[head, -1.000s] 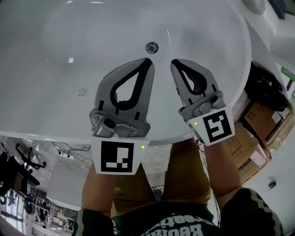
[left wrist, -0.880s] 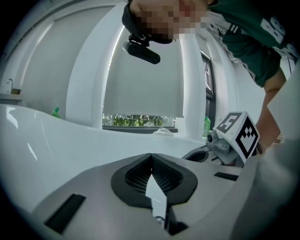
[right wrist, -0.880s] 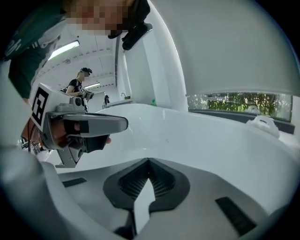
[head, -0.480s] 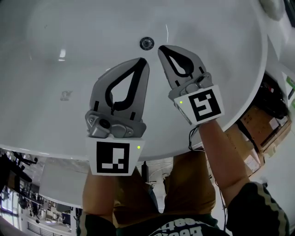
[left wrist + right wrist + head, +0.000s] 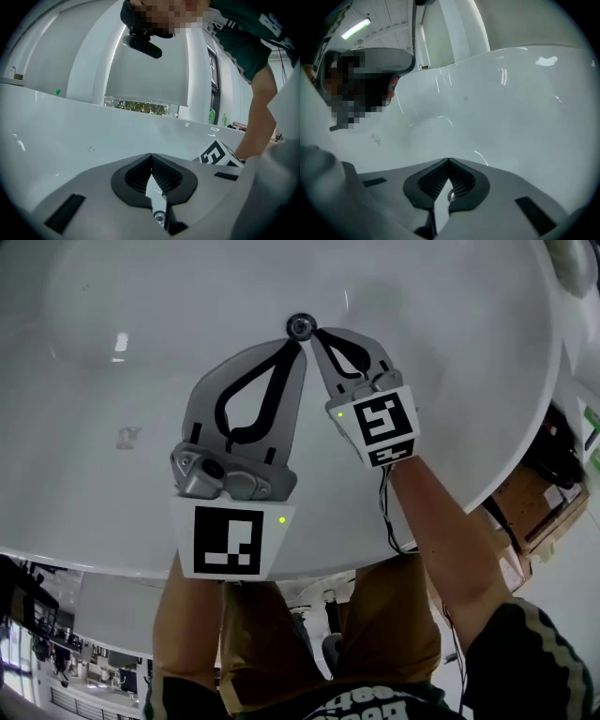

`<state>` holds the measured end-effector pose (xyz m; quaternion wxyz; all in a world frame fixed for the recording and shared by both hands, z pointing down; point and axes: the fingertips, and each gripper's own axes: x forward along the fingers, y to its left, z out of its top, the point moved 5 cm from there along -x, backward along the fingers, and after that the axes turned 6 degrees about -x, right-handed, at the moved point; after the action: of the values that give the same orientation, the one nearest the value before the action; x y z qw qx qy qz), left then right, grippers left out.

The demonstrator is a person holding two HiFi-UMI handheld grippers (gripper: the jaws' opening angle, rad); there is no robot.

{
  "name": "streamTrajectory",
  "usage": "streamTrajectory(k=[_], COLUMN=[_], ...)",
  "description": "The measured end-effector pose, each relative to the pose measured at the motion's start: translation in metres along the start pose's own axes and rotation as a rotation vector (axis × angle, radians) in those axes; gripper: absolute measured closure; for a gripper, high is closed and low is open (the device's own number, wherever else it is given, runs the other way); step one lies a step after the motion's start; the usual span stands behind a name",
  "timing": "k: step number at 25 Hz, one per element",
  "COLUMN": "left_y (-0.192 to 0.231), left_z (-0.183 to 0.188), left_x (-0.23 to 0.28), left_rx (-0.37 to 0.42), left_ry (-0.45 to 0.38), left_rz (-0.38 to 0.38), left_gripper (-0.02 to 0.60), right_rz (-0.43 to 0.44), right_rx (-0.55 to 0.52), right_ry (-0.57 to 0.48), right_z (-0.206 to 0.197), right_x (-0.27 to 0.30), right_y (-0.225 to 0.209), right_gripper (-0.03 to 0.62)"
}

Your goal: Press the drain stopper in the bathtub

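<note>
Pointing at drain stopper (image 5: 299,326) — closed right gripper (image 5: 313,332).

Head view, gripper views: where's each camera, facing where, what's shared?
Head view: on the person's head, steeply down into the bathtub; shows left hand-held gripper, right hand-held gripper, forearms, drain stopper.
Left gripper view: on the left one, along its shut jaws, up across the tub wall; shows the person's arm.
Right gripper view: on the right one, along its shut jaws, at the tub's inner wall.
Shared: head and left gripper views both show the right one's marker cube.
</note>
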<state>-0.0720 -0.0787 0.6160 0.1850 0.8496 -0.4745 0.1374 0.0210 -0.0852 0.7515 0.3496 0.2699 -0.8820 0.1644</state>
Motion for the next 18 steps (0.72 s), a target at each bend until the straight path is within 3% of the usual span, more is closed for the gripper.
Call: streamTrajectory(k=[6, 14, 18], left_y=[0.006, 0.034, 0.033], left_z=[-0.021, -0.043, -0.052], left_x=[0.012, 0.010, 0.013], left_rx=[0.025, 0.009, -0.011], left_ry=[0.021, 0.055, 0.085], left_rz=[-0.022, 0.034, 0.019], left_gripper=[0.578, 0.578, 0.578], right_rz=[0.008, 0.024, 0.042], right_rx=[-0.018, -0.046, -0.068], right_ry=[0.111, 0.200, 0.242], right_z=[-0.038, -0.073, -0.088], right_x=[0.038, 0.073, 0.091], right_y=[0.008, 0.000, -0.002], right_gripper=[0.580, 0.580, 0.580])
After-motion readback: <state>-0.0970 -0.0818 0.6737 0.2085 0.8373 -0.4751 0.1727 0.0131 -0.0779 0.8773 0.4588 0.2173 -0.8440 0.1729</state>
